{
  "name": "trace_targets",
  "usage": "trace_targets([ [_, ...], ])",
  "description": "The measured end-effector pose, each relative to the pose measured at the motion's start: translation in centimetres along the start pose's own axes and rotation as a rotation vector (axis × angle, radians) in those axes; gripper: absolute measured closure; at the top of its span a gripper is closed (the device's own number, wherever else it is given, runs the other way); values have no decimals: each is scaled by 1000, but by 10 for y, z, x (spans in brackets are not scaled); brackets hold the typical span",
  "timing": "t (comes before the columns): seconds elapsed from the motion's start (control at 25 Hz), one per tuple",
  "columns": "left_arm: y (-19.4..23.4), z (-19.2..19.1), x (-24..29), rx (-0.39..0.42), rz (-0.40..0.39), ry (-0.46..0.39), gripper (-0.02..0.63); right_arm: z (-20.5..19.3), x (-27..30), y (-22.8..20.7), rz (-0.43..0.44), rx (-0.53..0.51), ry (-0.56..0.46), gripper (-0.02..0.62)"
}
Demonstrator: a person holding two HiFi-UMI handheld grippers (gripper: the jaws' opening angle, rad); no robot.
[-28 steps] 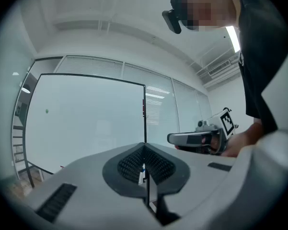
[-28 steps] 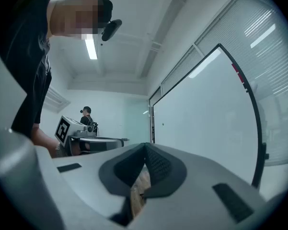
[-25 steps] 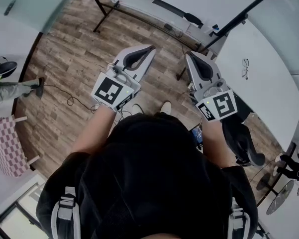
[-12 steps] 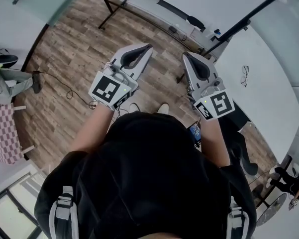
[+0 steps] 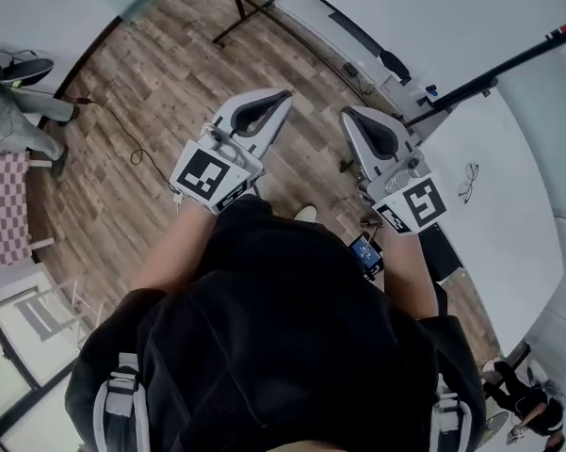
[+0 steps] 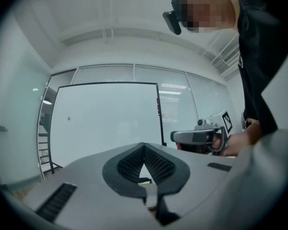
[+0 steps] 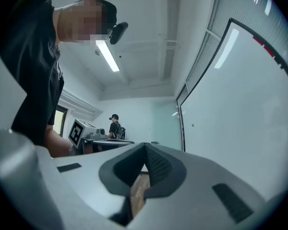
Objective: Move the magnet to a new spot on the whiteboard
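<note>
The whiteboard (image 6: 105, 121) stands on its frame ahead of me, and a small green magnet (image 6: 69, 119) sticks to its left part. In the head view the whiteboard (image 5: 433, 8) fills the top right. From the right gripper view the whiteboard (image 7: 239, 109) slants along the right, with a small dark dot (image 7: 192, 125) on it. My left gripper (image 5: 283, 96) and right gripper (image 5: 347, 114) are held level side by side over the wood floor, short of the board. Both are shut with nothing between the pads. The left gripper (image 6: 144, 145) points at the board's lower edge.
The board's marker tray holds a dark eraser (image 5: 393, 64), and its black stand legs (image 5: 240, 8) reach out over the floor. A pair of glasses (image 5: 469, 183) lies on a white surface at right. A person (image 5: 19, 121) stands at far left, another person (image 7: 115, 127) far off.
The head view has swung, so the whiteboard and its stand now sit further right and nearer. Both grippers turned along with it and stay shut and empty.
</note>
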State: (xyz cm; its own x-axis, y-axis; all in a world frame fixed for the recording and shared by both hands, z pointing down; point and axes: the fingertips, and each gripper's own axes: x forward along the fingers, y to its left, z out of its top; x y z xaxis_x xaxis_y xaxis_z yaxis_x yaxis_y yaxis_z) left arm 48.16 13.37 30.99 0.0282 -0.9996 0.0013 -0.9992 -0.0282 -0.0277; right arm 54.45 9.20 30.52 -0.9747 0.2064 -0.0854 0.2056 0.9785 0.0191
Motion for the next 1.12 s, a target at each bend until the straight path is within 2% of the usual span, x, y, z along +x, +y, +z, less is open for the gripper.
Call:
trace_targets([
  [0.2,47,-2,-11,4,52,-10,604,-12,51,-1,65,30,35,597],
  [0.36,102,-7,-26,-1,65,-17,604,-21,110,-7,56,38,50,597],
  [0.8,292,-13,-64,-18,23,-14,604,-42,308,-14,17,71,60,597],
  [1.12,387,-25,-89,-33,-7,-7,604,-65,411,-18,-24,124,74,598],
])
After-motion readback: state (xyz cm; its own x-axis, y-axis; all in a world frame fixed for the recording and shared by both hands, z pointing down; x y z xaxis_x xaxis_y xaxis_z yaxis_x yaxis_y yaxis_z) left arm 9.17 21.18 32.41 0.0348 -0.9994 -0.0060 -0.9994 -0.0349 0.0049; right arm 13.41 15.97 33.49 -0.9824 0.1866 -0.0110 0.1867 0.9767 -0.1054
